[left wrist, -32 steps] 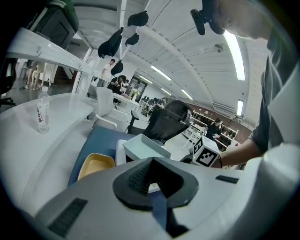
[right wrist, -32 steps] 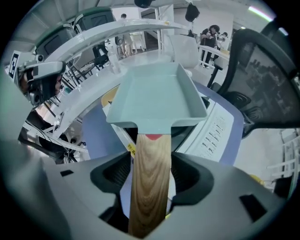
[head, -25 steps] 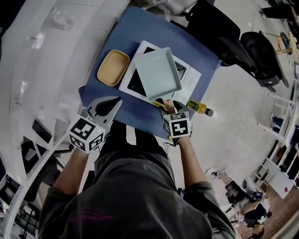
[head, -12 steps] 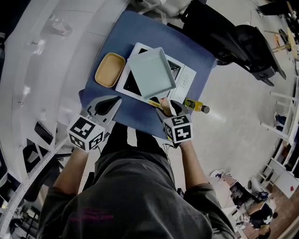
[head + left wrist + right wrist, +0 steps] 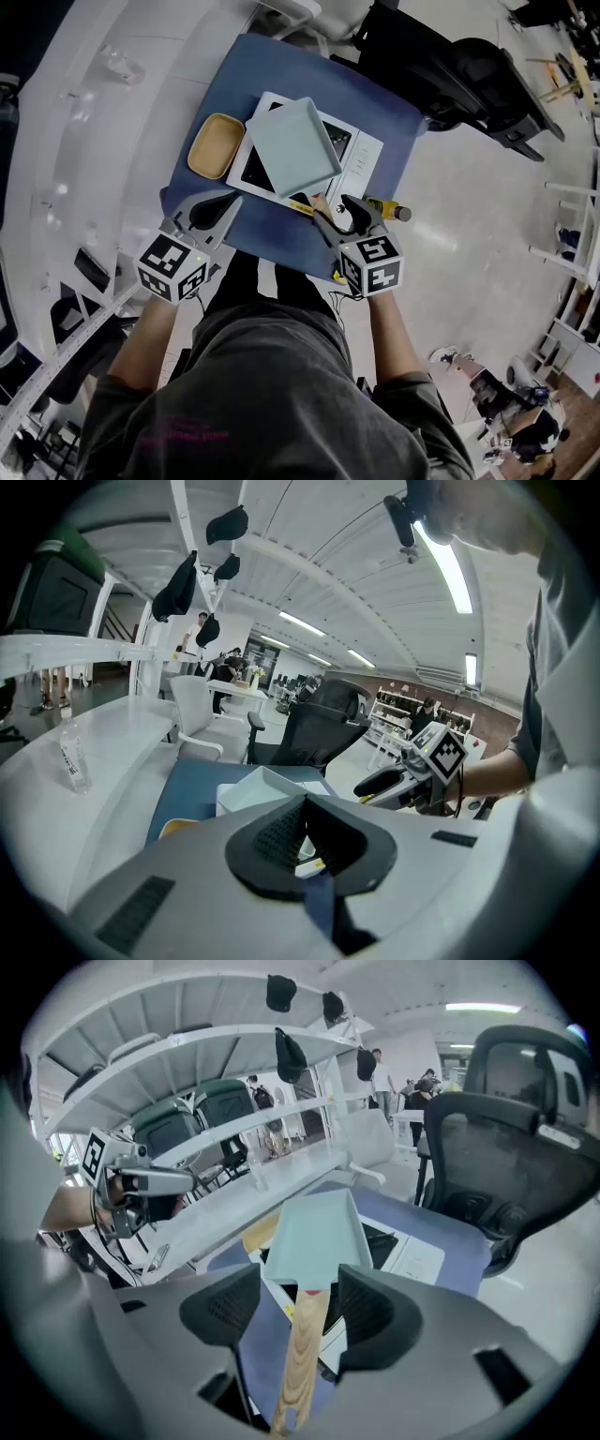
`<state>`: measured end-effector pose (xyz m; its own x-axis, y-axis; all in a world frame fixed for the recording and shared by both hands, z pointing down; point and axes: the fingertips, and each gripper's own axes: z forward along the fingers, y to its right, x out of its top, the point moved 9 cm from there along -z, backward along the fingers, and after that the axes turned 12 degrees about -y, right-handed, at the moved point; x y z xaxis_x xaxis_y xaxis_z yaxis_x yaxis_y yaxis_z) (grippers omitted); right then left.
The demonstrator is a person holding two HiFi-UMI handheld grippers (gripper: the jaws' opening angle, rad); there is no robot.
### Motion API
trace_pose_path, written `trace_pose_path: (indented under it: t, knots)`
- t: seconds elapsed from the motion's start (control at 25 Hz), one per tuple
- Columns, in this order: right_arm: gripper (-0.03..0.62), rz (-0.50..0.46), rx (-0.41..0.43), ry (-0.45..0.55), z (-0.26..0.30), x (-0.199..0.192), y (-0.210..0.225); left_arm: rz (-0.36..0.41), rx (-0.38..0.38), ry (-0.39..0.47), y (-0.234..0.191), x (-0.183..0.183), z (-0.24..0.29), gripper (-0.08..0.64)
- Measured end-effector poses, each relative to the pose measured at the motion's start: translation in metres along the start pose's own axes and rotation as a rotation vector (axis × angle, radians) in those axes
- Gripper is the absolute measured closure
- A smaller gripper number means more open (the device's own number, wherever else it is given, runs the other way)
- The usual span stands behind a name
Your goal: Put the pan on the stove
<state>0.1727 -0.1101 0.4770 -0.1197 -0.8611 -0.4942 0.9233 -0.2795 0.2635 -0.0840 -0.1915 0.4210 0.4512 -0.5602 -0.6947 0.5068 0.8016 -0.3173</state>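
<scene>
The blue-covered counter (image 5: 281, 66) carries everything. At its middle lies the flat white-and-black stove (image 5: 364, 157), and on the stove's dark glass sits the pale green square pan (image 5: 292, 145), set at a slant to the stove's edges. A yellow dish (image 5: 216, 145) lies just beside the stove on the person's left, and a small bottle (image 5: 386, 209) lies near the stove's right corner.

The right hand-held gripper (image 5: 336, 208) is at the near edge of the stove. Its own view shows its 2 jaws released and well apart, with the pan's wooden handle (image 5: 298, 1354) running down the gap between them and a little clearance on each side. The left hand-held gripper (image 5: 214, 208) hovers over the counter's near left corner, well apart from the pan. Its jaws are clenched together on nothing.

Judged from this, the placing step looks all but done: the pan appears to rest on the stove under its own weight, with only the handle overhanging toward the person. The next move calls for drawing the right hand-held gripper straight back along the handle's line, jaws kept wide, so that neither pad catches the wood and drags or turns the pan off the glass. The left one has no part to play.
</scene>
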Motion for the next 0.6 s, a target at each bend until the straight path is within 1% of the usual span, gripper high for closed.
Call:
trace_pose_path:
  t: [0.12, 0.32, 0.6]
  knots:
    - [0.331, -0.001, 0.015, 0.066, -0.015, 0.007, 0.004, 0.018, 0.007, 0.007, 0.01, 0.007, -0.001, 0.558]
    - [0.34, -0.003, 0.025, 0.121, -0.034, 0.011, 0.007, 0.041, 0.02, 0.025, 0.025, 0.017, -0.003, 0.558]
    - [0.413, 0.017, 0.039, 0.219, -0.06, 0.013, 0.015, 0.052, 0.047, 0.045, 0.043, 0.022, -0.009, 0.558]
